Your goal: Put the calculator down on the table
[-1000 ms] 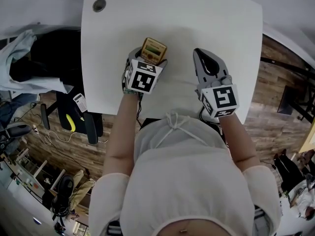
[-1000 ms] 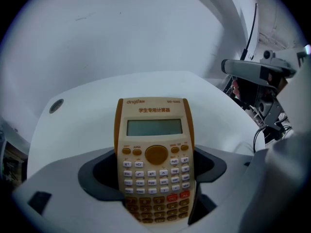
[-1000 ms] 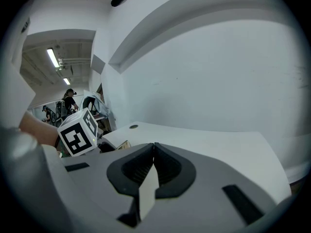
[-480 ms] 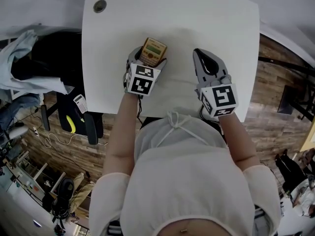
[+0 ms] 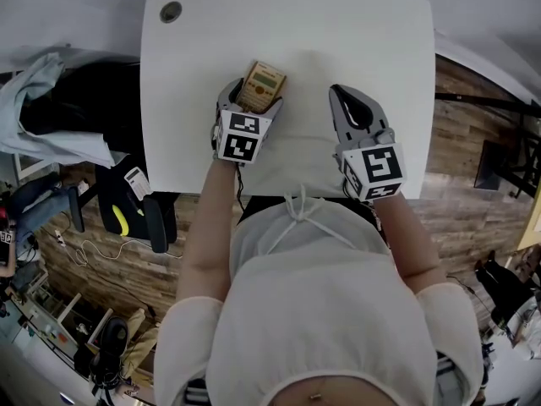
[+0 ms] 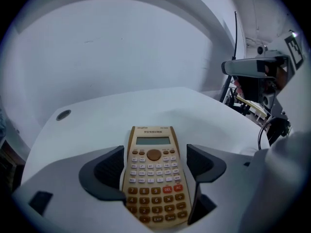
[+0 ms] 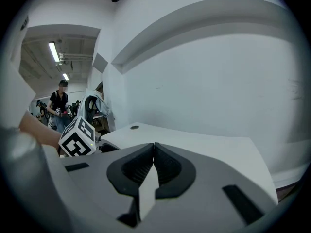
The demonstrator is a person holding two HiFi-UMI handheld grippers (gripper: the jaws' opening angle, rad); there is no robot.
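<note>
A tan calculator (image 5: 261, 84) with white and brown keys lies lengthways between the jaws of my left gripper (image 5: 254, 98), just over the white table (image 5: 338, 41). In the left gripper view both jaws press the calculator's (image 6: 154, 174) lower sides, and its display end sticks out past my left gripper (image 6: 155, 152). Whether it touches the table I cannot tell. My right gripper (image 5: 342, 98) hovers to the right over the table's near half. Its jaws meet with nothing between them in the right gripper view (image 7: 154, 147).
A round cable hole (image 5: 171, 10) sits in the table's far left corner. A dark chair draped with clothing (image 5: 51, 100) stands left of the table. Wooden floor lies all around, and a wall runs behind the table's far edge. People stand far off (image 7: 59, 103).
The left gripper and the calculator have edged slightly to the left. The right gripper has barely moved and stays shut.
</note>
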